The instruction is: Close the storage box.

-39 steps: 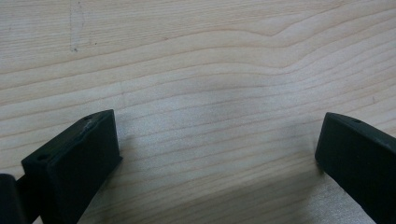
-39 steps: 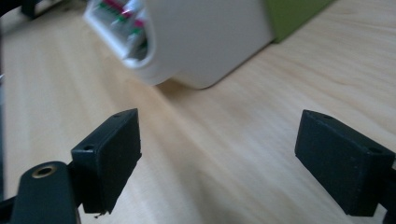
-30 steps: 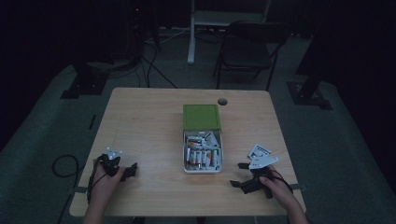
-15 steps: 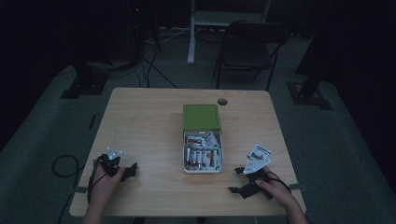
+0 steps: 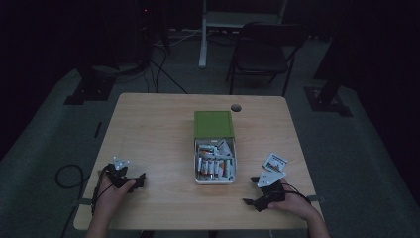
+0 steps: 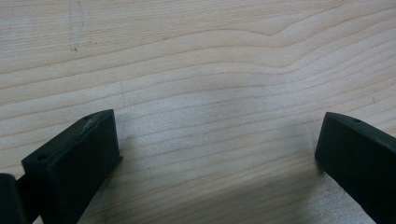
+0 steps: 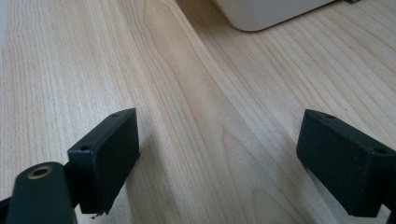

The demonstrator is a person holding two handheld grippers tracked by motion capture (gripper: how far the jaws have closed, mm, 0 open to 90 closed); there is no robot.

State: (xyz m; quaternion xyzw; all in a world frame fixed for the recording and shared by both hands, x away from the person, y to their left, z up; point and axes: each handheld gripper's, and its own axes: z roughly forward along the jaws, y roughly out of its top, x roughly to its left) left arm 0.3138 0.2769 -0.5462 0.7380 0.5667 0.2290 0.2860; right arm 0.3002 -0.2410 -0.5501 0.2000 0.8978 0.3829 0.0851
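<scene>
One light wooden rectangular surface [image 5: 148,129] is seen in a dim room, with two black two-jaw grippers held on it, one per hand. One small white rectangular box with a green hinged lid [image 5: 214,153] is placed near the middle of the surface; the green lid [image 5: 214,124] is laid open on the far side, and the white tray part [image 5: 215,180] is on the near side. The tray is packed with small cylindrical batteries [image 5: 214,167], white with orange and green marks; an exact count cannot be made, roughly a row of several plus loose ones behind. One small printed white card [image 5: 275,161] is lying on the surface to the right of the box, apart from it. One round dark hole [image 5: 236,107] is seen in the surface just beyond the lid.

The left gripper [image 5: 138,179] is held low at the near left corner, well apart from the box; in the left gripper view [image 6: 217,149] its jaws are spread wide over bare wood grain, nothing between them. The right gripper [image 5: 250,201] is held at the near right edge, near the card, pointing left; in the right gripper view [image 7: 217,149] its jaws are spread wide and empty, and a rounded white corner of the box [image 7: 266,11] is seen ahead.

One dark folding chair [image 5: 262,47] is standing on the floor beyond the surface
</scene>
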